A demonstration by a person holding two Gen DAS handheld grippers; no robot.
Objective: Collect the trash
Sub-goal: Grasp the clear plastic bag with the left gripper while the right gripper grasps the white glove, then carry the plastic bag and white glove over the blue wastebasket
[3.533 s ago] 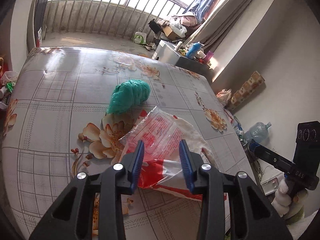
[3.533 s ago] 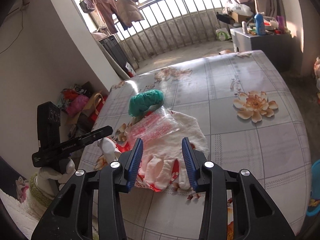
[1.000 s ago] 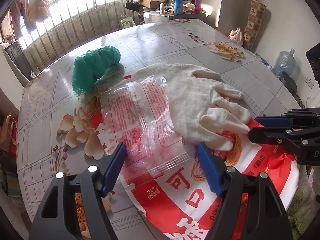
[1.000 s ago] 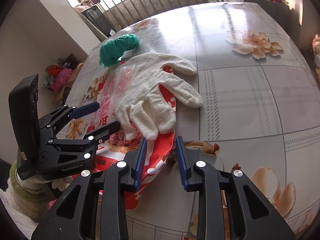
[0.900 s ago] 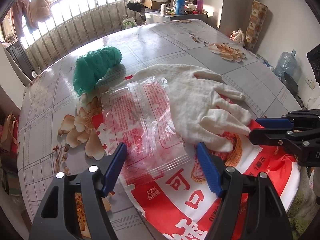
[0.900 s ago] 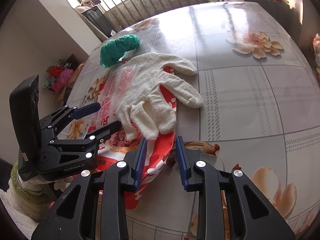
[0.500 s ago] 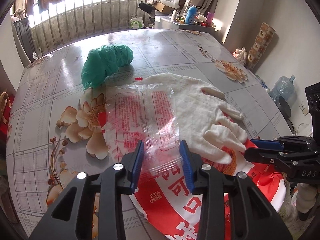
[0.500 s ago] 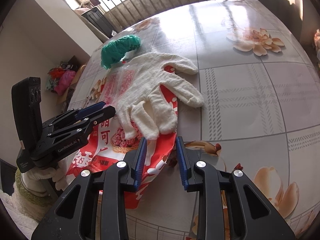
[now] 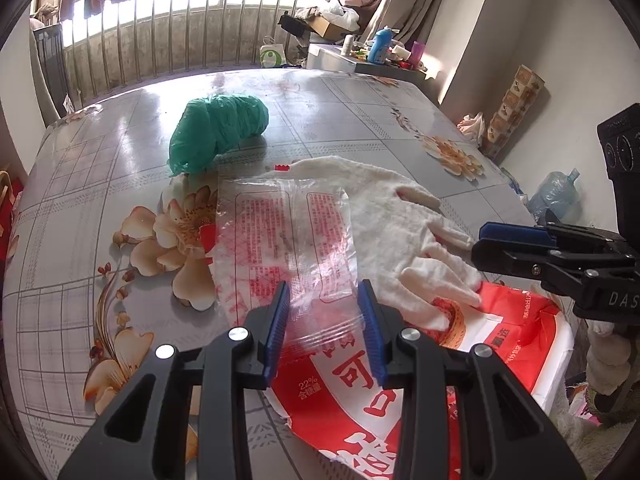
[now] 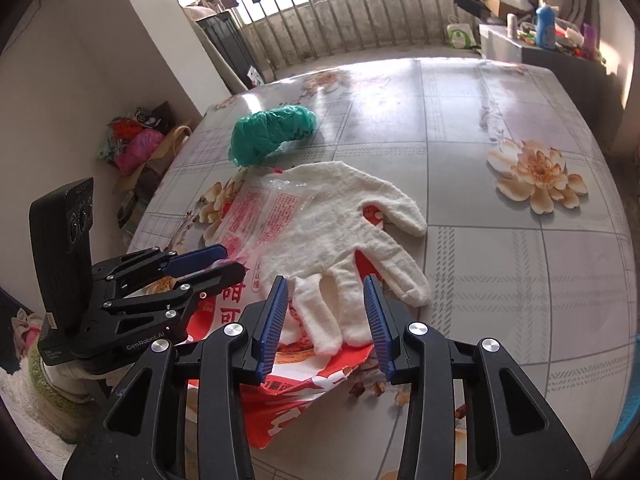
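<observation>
A glossy grey table printed with a grid and peach-coloured flowers stands in a bright room, with a barred balcony railing and hanging clothes behind it. On the near part of the table lies a pile of trash: a flat red-and-white plastic packaging bag with printed characters, a white knitted cotton glove spread over it with its fingers toward the cameras, and a clear plastic wrapper with red print lying partly over the glove's cuff and the bag. Just beyond them sits a crumpled green plastic bag, apart from the glove but close to the wrapper's far edge.

The left gripper has its blue-padded jaws drawn in to a narrow gap over the near edge of the clear wrapper, which bunches up between them; in the right wrist view the film looks pinched at those tips. The right gripper has just been opening its jaws, and they stand moderately apart on either side of two of the glove's fingertips, above the red bag, with the pads not pressing on anything.
</observation>
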